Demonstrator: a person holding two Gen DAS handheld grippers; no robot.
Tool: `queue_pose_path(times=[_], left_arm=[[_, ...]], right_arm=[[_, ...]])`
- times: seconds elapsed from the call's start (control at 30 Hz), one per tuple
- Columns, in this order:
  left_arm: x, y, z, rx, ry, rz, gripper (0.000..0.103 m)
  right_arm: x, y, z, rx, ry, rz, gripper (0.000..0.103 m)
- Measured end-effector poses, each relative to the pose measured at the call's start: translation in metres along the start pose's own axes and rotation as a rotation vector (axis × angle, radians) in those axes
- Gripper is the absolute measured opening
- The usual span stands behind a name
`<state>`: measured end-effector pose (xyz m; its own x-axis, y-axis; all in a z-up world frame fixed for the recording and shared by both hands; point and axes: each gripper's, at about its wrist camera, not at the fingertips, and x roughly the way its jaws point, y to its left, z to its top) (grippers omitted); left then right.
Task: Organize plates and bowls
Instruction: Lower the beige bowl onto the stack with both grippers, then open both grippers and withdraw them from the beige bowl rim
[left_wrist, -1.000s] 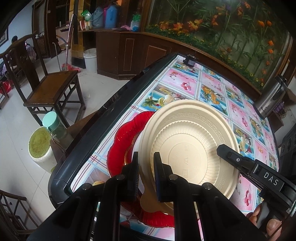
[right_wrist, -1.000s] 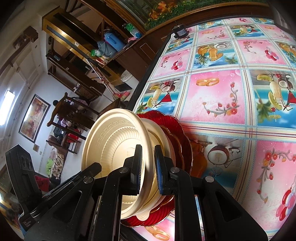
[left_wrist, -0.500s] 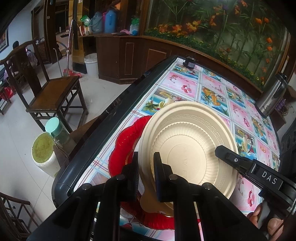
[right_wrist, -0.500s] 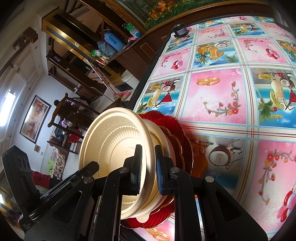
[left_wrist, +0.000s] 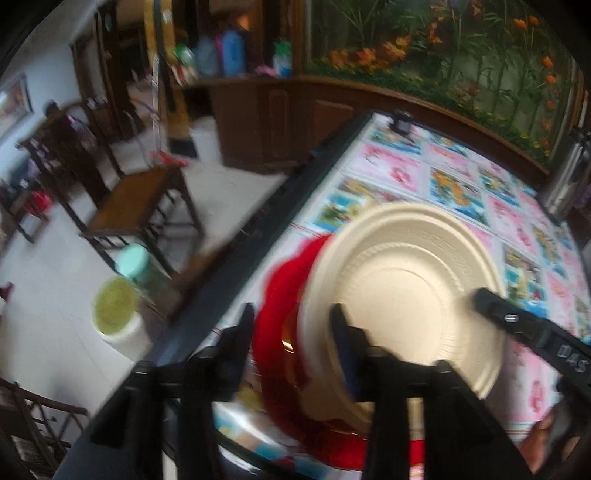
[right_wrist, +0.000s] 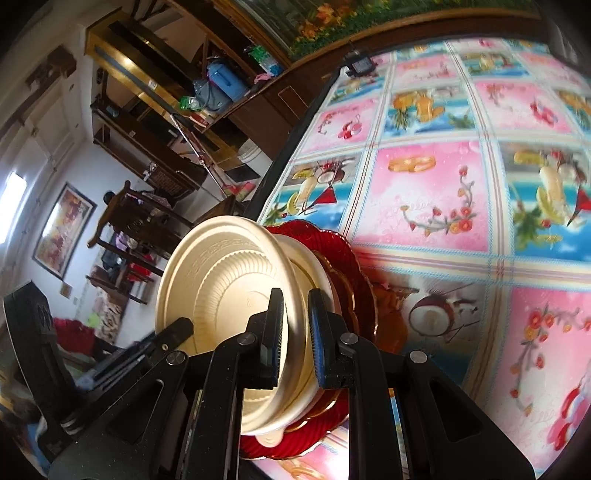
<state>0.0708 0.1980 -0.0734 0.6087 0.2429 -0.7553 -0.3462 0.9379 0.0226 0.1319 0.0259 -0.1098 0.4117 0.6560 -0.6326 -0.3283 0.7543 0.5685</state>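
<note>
Left gripper: jaws were opening, spread either side of the cream plate's near rim.
Right gripper: clamped that plate's rim.
Red plate: underneath.

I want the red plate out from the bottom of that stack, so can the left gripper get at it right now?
Probably not cleanly: the left gripper, jaws opening, straddles the stack, but the beige plate lies atop the red plate.
</note>
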Motion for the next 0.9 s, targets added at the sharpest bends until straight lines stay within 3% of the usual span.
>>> queue_pose_path(times=[0.03, 0.1, 0.27, 0.57, 0.8, 0.9], left_arm=[[-0.007, 0.0, -0.001, 0.016, -0.042, 0.04, 0.066], [-0.015, 0.0, -0.003, 0.038, -0.098, 0.097, 0.076], [-0.038, -0.003, -0.009, 0.069, -0.234, 0.195, 0.08], [-0.067, -0.018, -0.01, 0.004, -0.281, 0.034, 0.082], [-0.088, -0.045, -0.019, 0.036, -0.31, -0.03, 0.09], [-0.094, -0.053, -0.022, 0.045, -0.319, -0.047, 0.099]], right_arm=[[-0.004, 0.0, 0.0, -0.016, -0.015, 0.003, 0.015], [-0.013, -0.007, 0.001, -0.029, -0.05, 0.021, 0.019], [-0.04, -0.043, -0.002, 0.018, -0.144, 0.08, 0.03], [-0.078, -0.078, -0.024, -0.055, -0.236, 0.107, 0.03], [-0.083, -0.059, -0.031, -0.171, -0.238, 0.157, 0.03], [-0.081, -0.05, -0.036, -0.227, -0.223, 0.165, 0.03]])
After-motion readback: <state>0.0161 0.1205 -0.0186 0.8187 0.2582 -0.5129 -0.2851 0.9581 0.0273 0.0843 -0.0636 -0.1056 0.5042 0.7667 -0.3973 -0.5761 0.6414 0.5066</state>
